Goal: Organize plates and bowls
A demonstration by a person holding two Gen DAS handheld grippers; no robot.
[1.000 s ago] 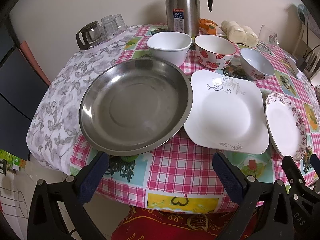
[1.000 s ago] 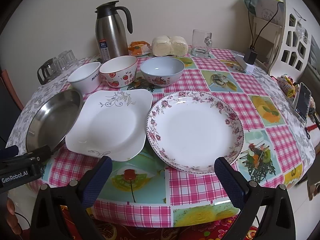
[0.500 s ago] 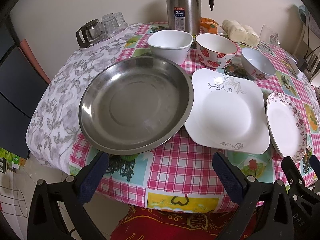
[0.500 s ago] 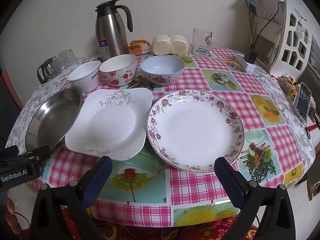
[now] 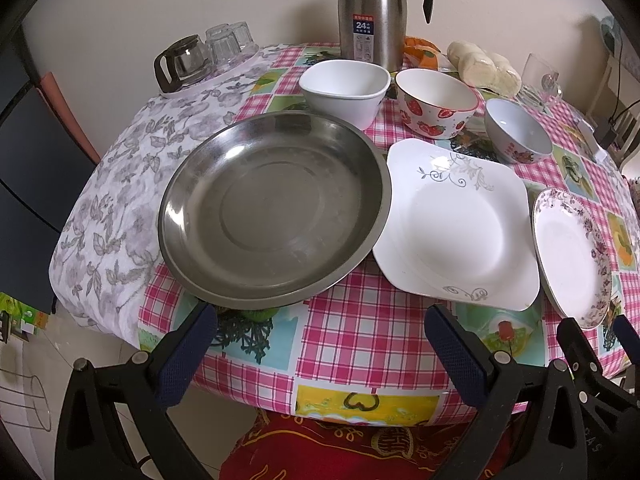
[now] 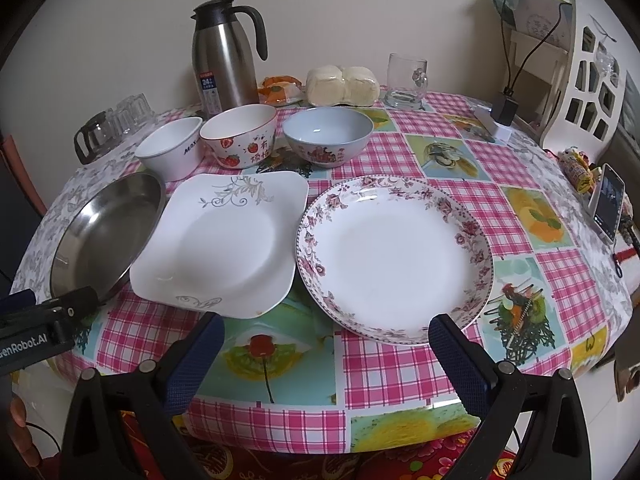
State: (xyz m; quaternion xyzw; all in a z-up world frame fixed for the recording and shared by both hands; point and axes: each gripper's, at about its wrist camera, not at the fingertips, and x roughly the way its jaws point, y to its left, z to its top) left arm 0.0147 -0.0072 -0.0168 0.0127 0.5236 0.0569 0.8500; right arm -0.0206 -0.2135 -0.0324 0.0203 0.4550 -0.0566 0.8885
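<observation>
a round table (image 5: 352,344) with a pink checked cloth is filling both views. three plates are sitting in a row along its near edge: a steel pan (image 5: 276,208) toward the left edge, a square plate (image 5: 460,224) in the middle, and a floral plate (image 6: 396,256) toward the right. the pan's rim is overlapping the square plate's left edge, and the floral plate is lying just beside the square plate's right edge.

behind them three bowls are standing in a row, mouths up: a white bowl (image 5: 346,90) behind the pan, a strawberry bowl (image 6: 240,140) next to it, and a blue bowl (image 6: 328,134) behind the floral plate.

at the far edge a steel flask (image 6: 226,66) is standing upright, with packed buns (image 6: 342,86) and a glass mug (image 6: 406,80) to its right. at the far left edge a glass pot (image 5: 182,62) and upturned glasses are sitting on a tray.

the left gripper (image 5: 320,344) is hovering at the near edge in front of the pan, its fingers spread wide and holding nothing. the right gripper (image 6: 326,348) is hovering at the near edge in front of the floral plate, its fingers likewise wide apart and empty.
</observation>
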